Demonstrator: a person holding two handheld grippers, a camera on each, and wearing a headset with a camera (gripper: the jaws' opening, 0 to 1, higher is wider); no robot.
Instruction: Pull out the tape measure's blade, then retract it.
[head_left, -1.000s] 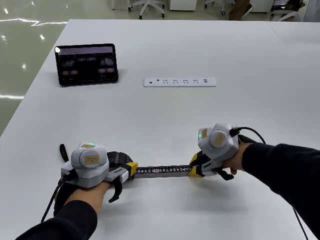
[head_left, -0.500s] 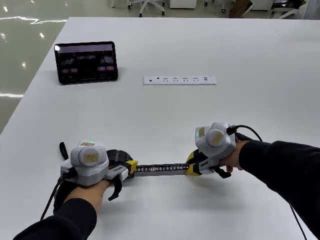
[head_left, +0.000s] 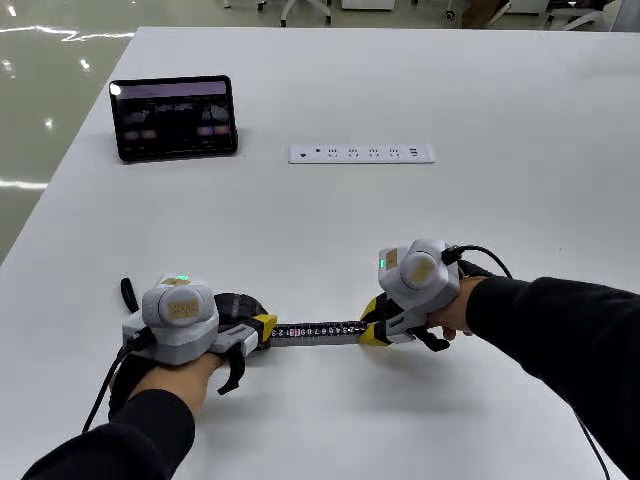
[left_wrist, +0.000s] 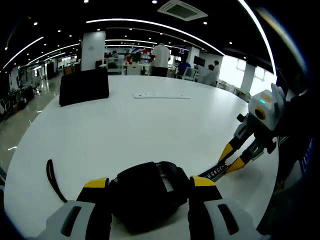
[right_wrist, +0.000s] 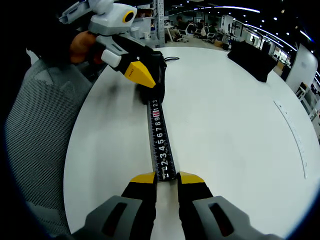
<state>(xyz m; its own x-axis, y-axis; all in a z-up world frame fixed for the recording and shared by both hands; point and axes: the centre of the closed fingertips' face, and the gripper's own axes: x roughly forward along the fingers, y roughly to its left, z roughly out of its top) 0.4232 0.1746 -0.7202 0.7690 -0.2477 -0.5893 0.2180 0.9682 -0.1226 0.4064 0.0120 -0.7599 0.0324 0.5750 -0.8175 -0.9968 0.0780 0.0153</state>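
The tape measure (left_wrist: 150, 195), a black case, lay on the white table (head_left: 480, 150) near the person's edge, clamped between the 2 yellow-tipped jaws of the left gripper (left_wrist: 149, 182), which pressed in on its 2 sides. That hold probably served to anchor the case so it could not slide while the blade was drawn. The blade (right_wrist: 161, 142) ran out of the case's mouth, flat along the tabletop with its printed scale facing up, to the right gripper (right_wrist: 167, 177), whose jaws stood almost together, pinching the blade's free end. In the head view the 2 grippers faced each other across the drawn length, the left gripper (head_left: 250, 322) on the case and the right gripper (head_left: 370, 325) on the tip, so the blade (head_left: 318, 331) lay straight between them. Only a short stretch was out, so I judged the task to be partway through, though these pictures could not say whether that was the pull or the return. A black strap (head_left: 127, 295) trailed from the case on the table. Well beyond, a tablet (head_left: 173, 117) stood propped and a white power strip (head_left: 361, 153) lay flat, both clear of the work.
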